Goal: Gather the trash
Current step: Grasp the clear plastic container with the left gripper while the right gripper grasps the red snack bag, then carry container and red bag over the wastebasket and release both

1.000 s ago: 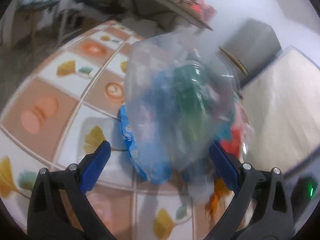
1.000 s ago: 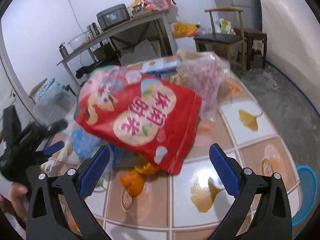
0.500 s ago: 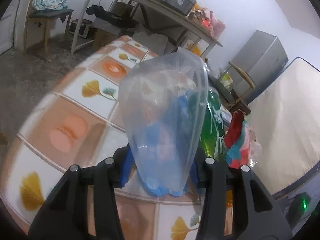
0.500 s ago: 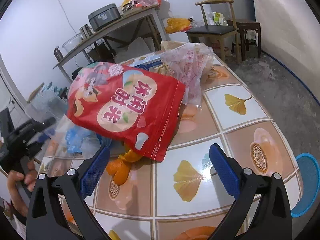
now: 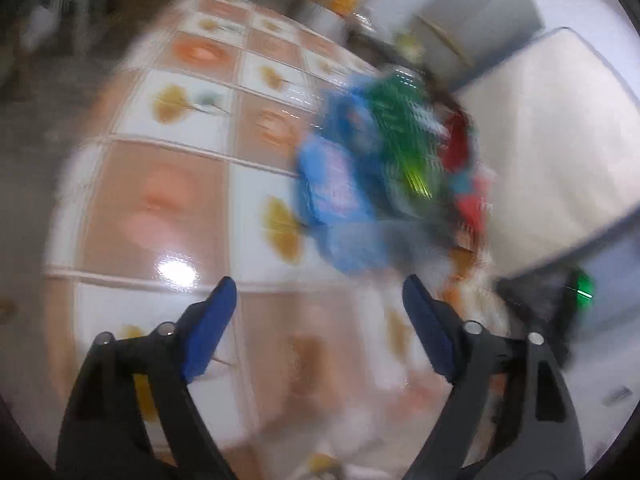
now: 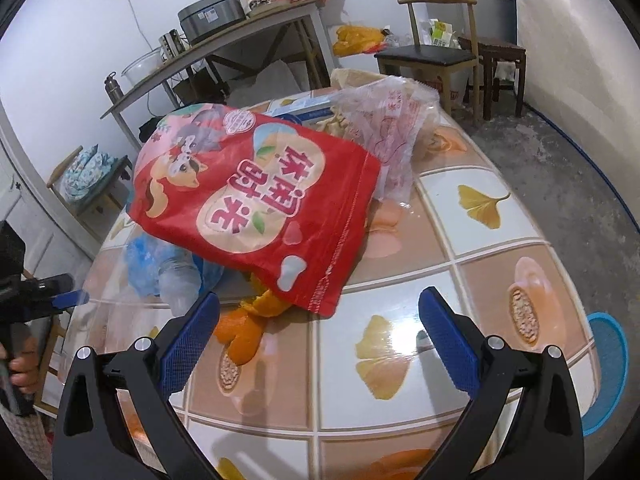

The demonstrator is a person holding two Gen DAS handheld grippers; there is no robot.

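Trash lies heaped on a tiled table (image 6: 472,216) as a person works two hand-held grippers over it. The right gripper (image 6: 320,336) hovers at the bottom of its frame, jaws wide apart and holding nothing. Directly ahead of it, filling the centre, a red snack bag (image 6: 260,204) slants across the pile, its long axis running from upper left to lower right, its bottom corner just beyond the jaws. Orange peel (image 6: 244,320) sits under that corner, beside the left pad. A clear printed bag (image 6: 392,132) lies behind at upper centre, and a blue wrapper (image 6: 146,260) pokes out at left.

The left gripper (image 5: 316,300) is likewise spread and empty, though its view is badly smeared. There the pile (image 5: 380,168) shows only as blue, green and red streaks at centre right, ahead and to the right of the jaws, clear of them.

Seen from the right view, the left gripper's tip (image 6: 60,298) sits at the far left edge, off the heap. The right gripper appears nearer the red bag and better lined up to take its lower corner.
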